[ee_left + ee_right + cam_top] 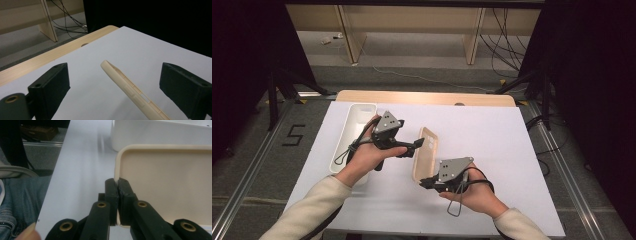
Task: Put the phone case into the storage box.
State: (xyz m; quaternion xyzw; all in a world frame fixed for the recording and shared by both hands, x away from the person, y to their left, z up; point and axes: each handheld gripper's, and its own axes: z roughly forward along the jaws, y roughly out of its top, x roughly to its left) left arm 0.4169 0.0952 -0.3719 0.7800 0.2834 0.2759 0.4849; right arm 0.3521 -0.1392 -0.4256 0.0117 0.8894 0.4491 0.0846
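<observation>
A beige shallow lid (426, 152) stands tilted on its long edge over the white table sheet (502, 135). My right gripper (424, 183) is shut on the rim at its near corner. In the right gripper view the two pads (117, 182) pinch that rim of the lid (170, 185), whose hollow side faces the camera. My left gripper (414, 146) is level with the lid's upper part, jaws wide. In the left gripper view the lid's thin edge (130, 90) runs between the jaws of the left gripper (115, 72), with a gap on each side.
A long white bin (354, 131) lies on the left of the sheet, behind my left hand, and appears past the lid as the bin (160, 132). The wooden table edge (427, 97) runs along the back. Cables lie on the floor beyond.
</observation>
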